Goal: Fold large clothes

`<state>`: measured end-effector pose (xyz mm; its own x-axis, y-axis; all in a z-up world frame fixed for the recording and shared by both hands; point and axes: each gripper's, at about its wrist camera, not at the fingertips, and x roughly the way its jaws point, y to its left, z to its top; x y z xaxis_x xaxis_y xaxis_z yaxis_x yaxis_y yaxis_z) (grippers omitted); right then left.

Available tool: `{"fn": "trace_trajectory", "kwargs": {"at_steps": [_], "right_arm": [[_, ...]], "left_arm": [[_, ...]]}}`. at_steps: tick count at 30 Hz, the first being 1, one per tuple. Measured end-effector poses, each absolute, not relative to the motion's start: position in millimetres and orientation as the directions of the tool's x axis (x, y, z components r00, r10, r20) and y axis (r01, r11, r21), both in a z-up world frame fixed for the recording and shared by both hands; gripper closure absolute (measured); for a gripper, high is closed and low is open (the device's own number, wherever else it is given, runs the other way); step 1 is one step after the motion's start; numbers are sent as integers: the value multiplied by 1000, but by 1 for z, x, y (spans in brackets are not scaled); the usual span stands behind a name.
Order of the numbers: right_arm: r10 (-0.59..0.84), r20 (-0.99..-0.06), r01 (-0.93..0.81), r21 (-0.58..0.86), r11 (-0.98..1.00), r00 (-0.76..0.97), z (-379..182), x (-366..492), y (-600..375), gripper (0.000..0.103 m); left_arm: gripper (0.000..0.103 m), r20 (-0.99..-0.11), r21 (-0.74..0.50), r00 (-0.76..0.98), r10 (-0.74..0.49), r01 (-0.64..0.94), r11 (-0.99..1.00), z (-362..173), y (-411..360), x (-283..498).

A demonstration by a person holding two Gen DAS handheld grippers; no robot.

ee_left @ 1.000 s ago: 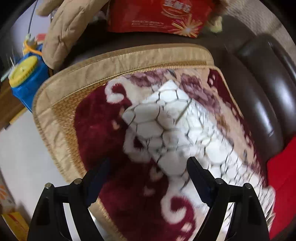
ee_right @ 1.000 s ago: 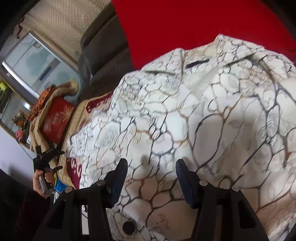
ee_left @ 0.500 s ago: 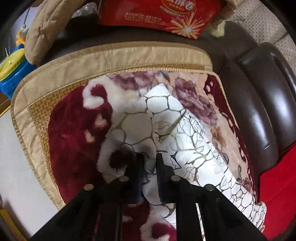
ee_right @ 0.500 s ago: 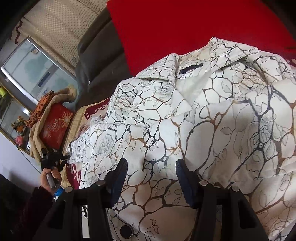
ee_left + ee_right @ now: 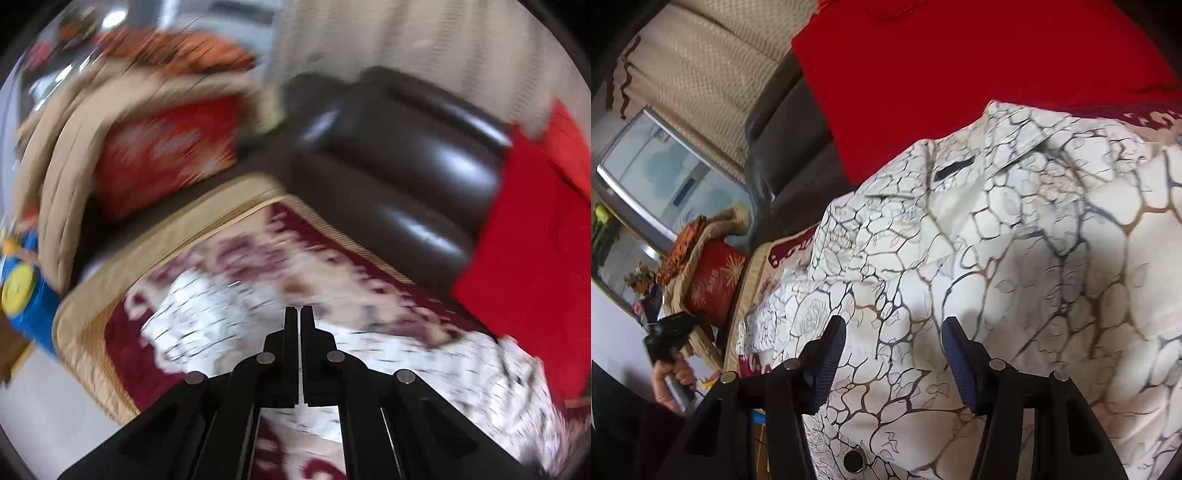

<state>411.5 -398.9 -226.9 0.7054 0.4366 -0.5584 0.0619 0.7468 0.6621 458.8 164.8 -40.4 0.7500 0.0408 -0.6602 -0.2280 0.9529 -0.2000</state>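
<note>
**Sofa scene: coat spread on seat, left tool clenched, right tool gaping**

Dark leather sofa (image 5: pixel 402 155) w/ a beige curtain behind fills my left wrist view; that pic is badly smeared.

Task item: a white coat (image 5: pixel 1015 266) w/ a dark crackle print, lying across the seat. In my right wrist view it fills the frame from 12 to 6 o'clock, collar and a small dark neck label toward 12, one dark button (image 5: pixel 854 460) at 6. Its far end runs out toward 9, onto a maroon floral blanket (image 5: pixel 125 347) that sits on a tan woven mat (image 5: pixel 173 240). In the left wrist view the coat (image 5: pixel 207 317) is a blurred white patch from centre round to 4 o'clock.

Left gripper (image 5: pixel 298 314): jaws clenched tight together. Can't tell from the smear whether any cloth is pinched between them. From the right cam I see it at 8 o'clock (image 5: pixel 670 330), gripped by a hand (image 5: pixel 670 378) w/ a dark sleeve, apart from the coat's edge.

Right gripper (image 5: pixel 894 347): jaws released, standing apart over the coat front w/ blue ribbed pads; nothing pinched.

Further out: red cushion (image 5: pixel 960 74) at 12 just behind the collar, red printed box (image 5: pixel 714 280) at 9 under a beige quilted cover, blue container w/ yellow lid (image 5: pixel 22 295) at 9 in the left view.
</note>
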Motion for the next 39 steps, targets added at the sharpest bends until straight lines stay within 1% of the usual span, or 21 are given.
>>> {"fn": "trace_trajectory", "kwargs": {"at_steps": [3, 5, 6, 7, 8, 9, 12, 14, 18, 21, 23, 24, 27, 29, 31, 32, 33, 35, 36, 37, 39], "right_arm": [[434, -541, 76, 683, 726, 720, -223, 407, -410, 45], [439, -531, 83, 699, 710, 725, -222, 405, -416, 45], [444, -526, 88, 711, 698, 725, -222, 404, -419, 45], [449, -523, 90, 718, 691, 724, -223, 403, -420, 45], [453, -521, 91, 722, 685, 724, -223, 403, -421, 45], [456, -522, 93, 725, 682, 721, -224, 402, -420, 45], [452, -535, 98, 715, 692, 714, -227, 403, -416, 45], [449, -544, 100, 708, 699, 709, -229, 406, -412, 45], [443, -565, 103, 690, 717, 696, -234, 415, -400, 45], [431, -583, 101, 666, 739, 689, -238, 423, -392, 45], [411, -592, 100, 644, 758, 693, -238, 426, -389, 45], [406, -594, 100, 638, 763, 695, -239, 428, -389, 45], [389, -595, 102, 626, 773, 704, -239, 431, -390, 45], [383, -596, 105, 623, 775, 706, -240, 432, -393, 45], [372, -602, 113, 614, 781, 707, -242, 432, -395, 45], [365, -605, 116, 610, 784, 708, -243, 432, -395, 45], [362, -606, 118, 607, 786, 708, -243, 431, -396, 45], [360, -608, 117, 604, 789, 708, -243, 431, -397, 45], [356, -609, 118, 600, 791, 709, -243, 431, -397, 45], [355, -607, 118, 601, 791, 711, -242, 430, -397, 45], [358, -601, 116, 607, 786, 715, -240, 429, -398, 45]], "left_arm": [[102, -664, -204, 748, 27, -215, 955, -24, 156, 447], [89, -689, -262, 724, -9, -238, 935, -31, 170, 443], [66, -704, -285, 710, -10, -269, 920, -39, 182, 439], [41, -717, -284, 697, 17, -315, 906, -47, 193, 435], [34, -731, -280, 680, 56, -374, 884, -59, 208, 432], [34, -741, -285, 667, 70, -407, 868, -68, 220, 430], [34, -792, -360, 610, 34, -511, 781, -110, 266, 430], [34, -793, -435, 609, -3, -563, 703, -135, 289, 429], [35, -740, -583, 668, -79, -578, 571, -176, 312, 435], [35, -701, -639, 703, -121, -544, 544, -196, 311, 450], [38, -672, -673, 727, -143, -519, 526, -208, 312, 460], [42, -655, -689, 741, -148, -507, 518, -213, 311, 465], [44, -582, -741, 799, -150, -445, 503, -222, 312, 469], [54, -549, -762, 821, -155, -416, 496, -228, 313, 471], [70, -530, -776, 835, -148, -408, 481, -232, 316, 471], [73, -528, -776, 837, -141, -409, 480, -233, 317, 471], [81, -540, -767, 831, -136, -419, 485, -234, 318, 474], [86, -565, -743, 816, -122, -439, 505, -233, 316, 477], [92, -583, -723, 805, -109, -452, 523, -230, 314, 480], [95, -597, -702, 796, -96, -461, 544, -227, 312, 482], [96, -622, -656, 780, -66, -473, 588, -213, 306, 484]]}}
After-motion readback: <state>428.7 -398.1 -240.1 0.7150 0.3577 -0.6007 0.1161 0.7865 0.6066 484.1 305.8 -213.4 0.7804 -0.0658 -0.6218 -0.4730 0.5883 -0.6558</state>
